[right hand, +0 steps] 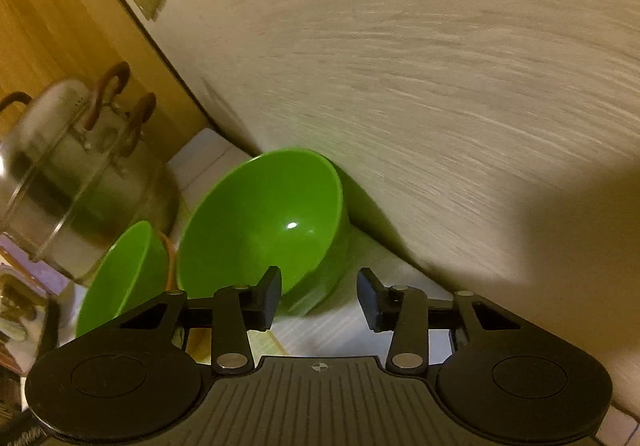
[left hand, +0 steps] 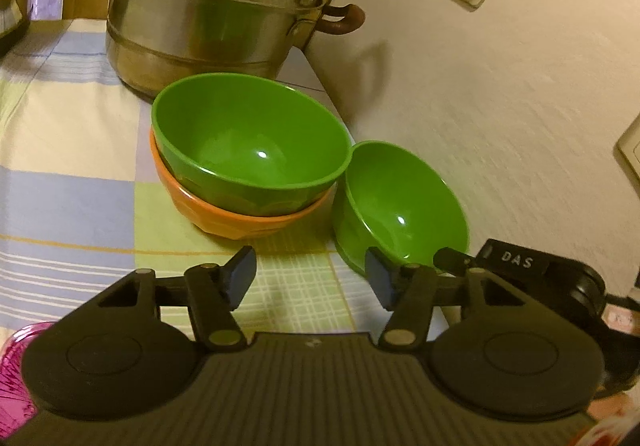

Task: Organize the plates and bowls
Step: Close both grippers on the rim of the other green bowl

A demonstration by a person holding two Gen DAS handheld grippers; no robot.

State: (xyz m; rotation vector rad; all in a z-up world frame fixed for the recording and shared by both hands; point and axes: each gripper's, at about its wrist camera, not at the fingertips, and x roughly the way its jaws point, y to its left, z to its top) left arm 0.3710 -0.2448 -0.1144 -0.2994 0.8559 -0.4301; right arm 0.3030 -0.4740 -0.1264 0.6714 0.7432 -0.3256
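Holding both tongs over the desk (left hand: 72, 150), I keep my left tongs (left hand: 311, 278) spread above the checked cloth, lower middle of the left view, pinching nothing. A green bowl (left hand: 248, 142) sits nested in an orange bowl (left hand: 240, 220) mid-frame, before a steel steamer pot (left hand: 208, 10). My right tongs (right hand: 319, 296) are spread too; the second green bowl (right hand: 264, 222), beside the wall (right hand: 440, 86), has its rim between them, with no pad visibly pressing it.
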